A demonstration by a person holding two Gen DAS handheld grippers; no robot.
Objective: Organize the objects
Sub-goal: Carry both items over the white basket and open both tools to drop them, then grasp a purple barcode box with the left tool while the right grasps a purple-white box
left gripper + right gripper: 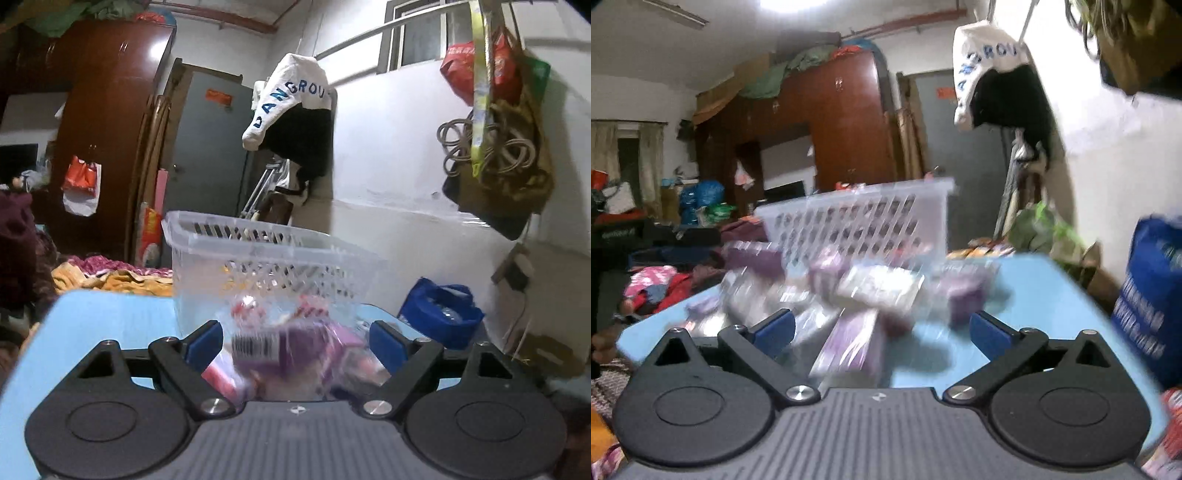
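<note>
The left tool is spread wide around blurry purple packets, just in front of the clear basket. The right tool is spread too, with purple boxes before the basket on the blue bench.

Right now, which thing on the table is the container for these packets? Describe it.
Start at the light blue table. Behind the pile of purple packets stands the basket. It alone is tall, translucent white plastic, with lattice holes along its upper walls.
</note>
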